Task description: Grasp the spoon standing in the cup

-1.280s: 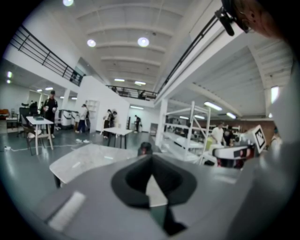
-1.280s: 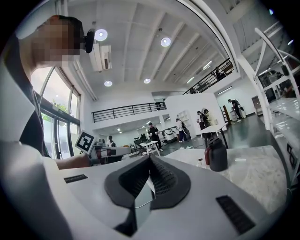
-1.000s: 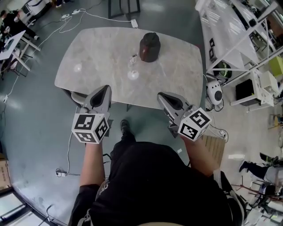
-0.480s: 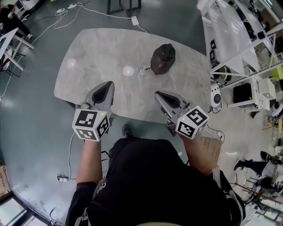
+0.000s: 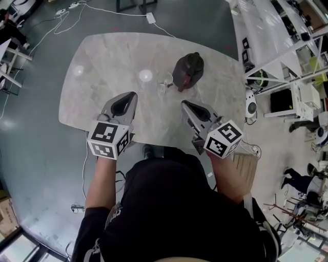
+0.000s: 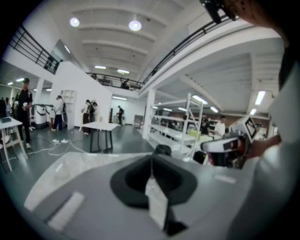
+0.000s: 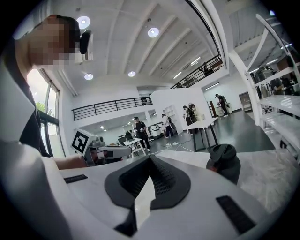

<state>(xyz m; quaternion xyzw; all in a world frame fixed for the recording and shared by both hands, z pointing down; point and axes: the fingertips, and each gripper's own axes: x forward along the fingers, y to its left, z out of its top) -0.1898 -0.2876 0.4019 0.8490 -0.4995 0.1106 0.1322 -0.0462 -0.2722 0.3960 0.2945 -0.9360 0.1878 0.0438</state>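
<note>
Cup (image 5: 165, 82), small and clear, stands on bench (image 5: 97, 82) just beside dark jug (image 5: 188, 70); its spoon is too small to distinguish. Left claw (image 5: 133, 95) and right claw (image 5: 184, 104) are closed, empty, and apart from the cup.

Pale marbled table (image 5: 97, 82) with rounded corners, on a grey floor (image 5: 36, 153). Two bright spots of glare on the tabletop. Dark lidded jug (image 5: 188, 70), upright on the far right part of the top. Beyond the table, white cables (image 5: 102, 9) trailing over the floor toward a white plug block (image 5: 150, 18). To the right, white shelving racks (image 5: 279, 41); between them and the table, a rounded white machine (image 5: 250, 107) on the floor. All around, a high white hall: round ceiling lamps (image 6: 135, 24), a balcony with dark railing (image 7: 110, 107), a white table on dark legs (image 6: 101, 127), several people (image 6: 58, 112) standing far off.
</note>
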